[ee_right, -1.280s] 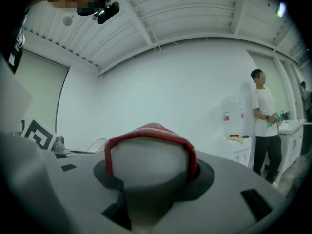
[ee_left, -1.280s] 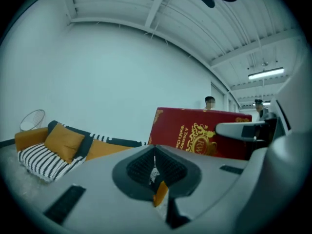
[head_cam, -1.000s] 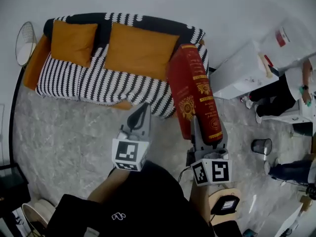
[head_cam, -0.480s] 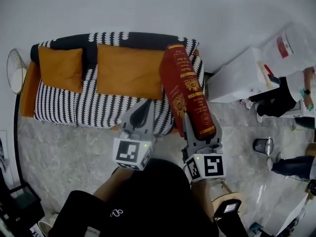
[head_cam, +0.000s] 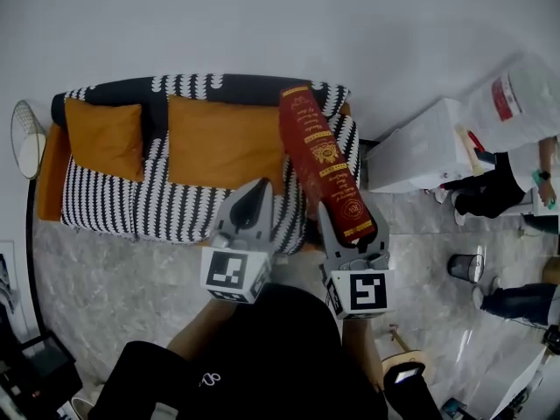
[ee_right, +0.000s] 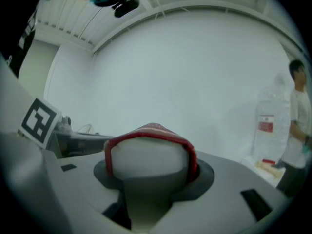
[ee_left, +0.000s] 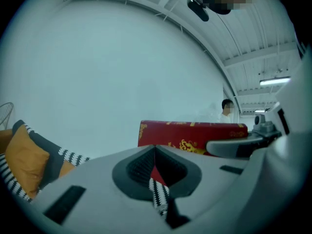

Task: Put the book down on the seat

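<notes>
White wall, black-and-white striped sofa (head_cam: 175,213) mid-frame; my right gripper (head_cam: 350,234) clamps a thick red gold-printed book (head_cam: 319,160); my left gripper (head_cam: 252,198) is closed, empty.

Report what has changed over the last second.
The book, held in the right gripper, has swung left in the head view. It now hangs over the right end of the sofa, where before it was mostly beside it. The sofa also sits more level in the view. Unchanged: the right gripper is clamped on the book's near end, and the left gripper is shut and empty.
</notes>
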The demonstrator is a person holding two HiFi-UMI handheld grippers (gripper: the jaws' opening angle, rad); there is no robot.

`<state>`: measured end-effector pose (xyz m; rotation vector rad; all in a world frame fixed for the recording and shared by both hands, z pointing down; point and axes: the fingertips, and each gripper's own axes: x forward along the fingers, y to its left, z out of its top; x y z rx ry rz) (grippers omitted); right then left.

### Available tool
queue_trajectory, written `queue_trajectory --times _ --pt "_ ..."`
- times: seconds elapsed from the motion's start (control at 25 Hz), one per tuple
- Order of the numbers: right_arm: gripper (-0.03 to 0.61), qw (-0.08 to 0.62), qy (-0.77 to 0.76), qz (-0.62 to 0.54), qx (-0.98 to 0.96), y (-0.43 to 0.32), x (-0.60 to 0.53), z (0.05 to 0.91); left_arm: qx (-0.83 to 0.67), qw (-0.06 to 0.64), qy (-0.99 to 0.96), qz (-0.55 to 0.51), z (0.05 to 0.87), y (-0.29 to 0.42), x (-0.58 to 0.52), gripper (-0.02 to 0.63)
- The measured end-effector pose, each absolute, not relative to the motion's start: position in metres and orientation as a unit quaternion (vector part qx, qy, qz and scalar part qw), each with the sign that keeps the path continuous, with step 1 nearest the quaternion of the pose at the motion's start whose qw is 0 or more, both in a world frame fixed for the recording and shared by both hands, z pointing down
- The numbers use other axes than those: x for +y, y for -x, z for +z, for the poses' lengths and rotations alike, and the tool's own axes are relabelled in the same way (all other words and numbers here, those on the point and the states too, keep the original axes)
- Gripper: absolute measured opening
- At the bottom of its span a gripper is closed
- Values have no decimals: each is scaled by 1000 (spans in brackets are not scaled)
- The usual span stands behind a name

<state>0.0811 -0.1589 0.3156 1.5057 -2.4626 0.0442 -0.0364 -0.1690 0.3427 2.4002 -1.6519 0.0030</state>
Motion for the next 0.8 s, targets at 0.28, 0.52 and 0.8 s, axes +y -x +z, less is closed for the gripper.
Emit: queue_trajectory --times 0.28,0.52,0.8 --pt "229 359 -412 -94 -832 -78 -198 360 -568 131 -812 17 361 38 -184 12" --pt "229 533 -254 -122 -798 -67 -225 414 -588 145 -795 25 372 56 -190 12" --pt "229 642 -123 -107 -749 -61 -271 483 -616 172 -767 45 396 82 -191 12"
